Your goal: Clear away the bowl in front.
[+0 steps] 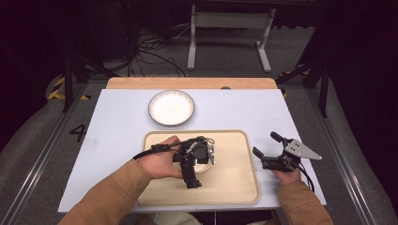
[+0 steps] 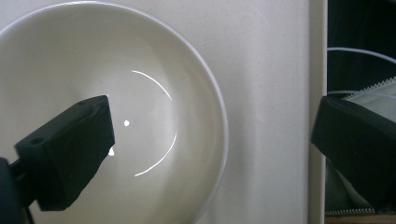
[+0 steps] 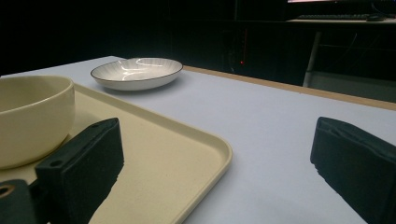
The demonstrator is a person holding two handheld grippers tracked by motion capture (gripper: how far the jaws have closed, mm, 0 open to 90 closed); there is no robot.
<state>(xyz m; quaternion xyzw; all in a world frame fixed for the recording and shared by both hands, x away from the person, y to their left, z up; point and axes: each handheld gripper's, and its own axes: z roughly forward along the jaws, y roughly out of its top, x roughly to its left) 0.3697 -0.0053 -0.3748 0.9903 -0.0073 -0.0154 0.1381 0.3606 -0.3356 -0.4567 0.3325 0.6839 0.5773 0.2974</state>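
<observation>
Left claw (image 2: 212, 135): hanging released over cream bowl (image 2: 154, 56), nothing gripped
Right claw (image 3: 215, 172): idling open above tabletop (image 3: 280, 121)
Done: bowl sitting on tray (image 1: 234, 183)
Left: striped plate (image 1: 171, 107) waiting off-tray

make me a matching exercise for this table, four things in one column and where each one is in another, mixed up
Things:
1. cream bowl
2. striped plate
3. left gripper
4. right gripper

Places:
a. on the white table top beyond the tray
b. over the white table top, to the right of the tray
c. standing on the tray
d. over the bowl, jaws open, one on either side of its rim

Pairs: 1-c, 2-a, 3-d, 4-b
</observation>
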